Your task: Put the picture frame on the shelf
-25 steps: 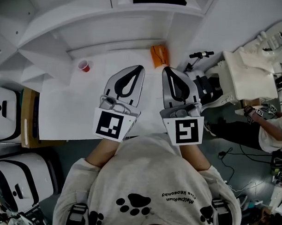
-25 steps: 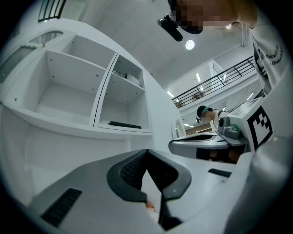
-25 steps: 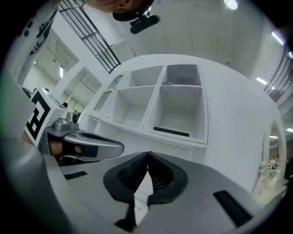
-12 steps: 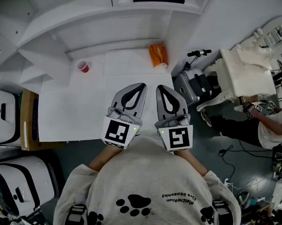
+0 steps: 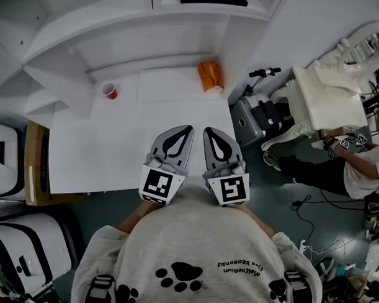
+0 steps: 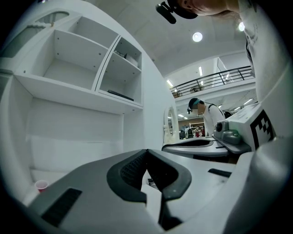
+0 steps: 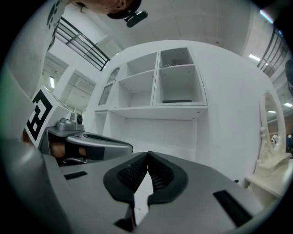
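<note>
White shelving fills the far side of the scene, with a white tabletop set below it. Against the earlier head views, both pairs of tongs are seen lower and drawn back from the shelving to the near edge of the tabletop, close to the person's grey sweatshirt.

The left tongs are closed tip to tip with nothing held between them, and the right tongs are likewise pressed together and empty. The dark-edged rectangular picture frame is found in an upper compartment of the shelving, lying flat as far as can be told, well apart from both pairs of tongs. From this the placing is judged to be done, and the withdrawal is read as the close of the task.

A small red plastic cup and an orange bag are left on the tabletop, untouched.

Black paw prints and a short line of upside-down print are carried on the sweatshirt; the line is too small to be read with certainty. Only black-and-white square patterns are shown on the marker cubes.
</note>
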`<state>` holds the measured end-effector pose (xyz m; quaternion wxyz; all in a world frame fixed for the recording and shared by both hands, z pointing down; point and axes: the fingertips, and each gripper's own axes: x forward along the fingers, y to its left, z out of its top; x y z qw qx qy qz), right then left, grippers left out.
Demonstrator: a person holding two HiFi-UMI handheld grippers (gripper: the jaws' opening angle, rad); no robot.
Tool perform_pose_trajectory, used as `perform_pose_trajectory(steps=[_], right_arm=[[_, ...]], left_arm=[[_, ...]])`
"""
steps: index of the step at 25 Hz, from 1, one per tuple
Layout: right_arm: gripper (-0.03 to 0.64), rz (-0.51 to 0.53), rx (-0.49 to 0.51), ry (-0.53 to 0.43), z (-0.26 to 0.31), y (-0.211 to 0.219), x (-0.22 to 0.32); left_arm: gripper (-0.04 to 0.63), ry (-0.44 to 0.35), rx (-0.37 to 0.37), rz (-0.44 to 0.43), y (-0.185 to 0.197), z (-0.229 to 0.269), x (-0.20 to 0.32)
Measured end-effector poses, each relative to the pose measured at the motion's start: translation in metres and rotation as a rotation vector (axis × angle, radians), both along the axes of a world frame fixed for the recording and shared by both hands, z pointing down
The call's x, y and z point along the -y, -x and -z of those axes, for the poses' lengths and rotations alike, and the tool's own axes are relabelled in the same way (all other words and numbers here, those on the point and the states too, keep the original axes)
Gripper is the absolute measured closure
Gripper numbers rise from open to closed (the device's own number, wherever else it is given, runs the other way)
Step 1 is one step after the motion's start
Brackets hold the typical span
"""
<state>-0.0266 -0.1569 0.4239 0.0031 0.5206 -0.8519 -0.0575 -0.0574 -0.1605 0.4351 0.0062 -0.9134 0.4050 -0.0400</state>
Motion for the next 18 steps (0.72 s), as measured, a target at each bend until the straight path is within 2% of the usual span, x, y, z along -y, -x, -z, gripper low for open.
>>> perform_pose_trajectory(steps=[2, 8, 18], right_arm=[[0.583, 0.008, 0.003, 0.001, -0.002, 0.001, 0.001], [0.583, 0.005, 0.006, 0.02, -0.007, -0.001, 0.003], [0.583, 0.006, -0.001, 0.016, -0.009, 0.005, 0.012]], left_arm=[[0.575, 0.0, 0.003, -0.008, -0.003, -0.006, 0.001], [0.575, -0.042, -0.054, -0.032, -0.007, -0.006, 0.002], [0.575, -0.034, -0.078, -0.026, 0.001, -0.008, 0.012]])
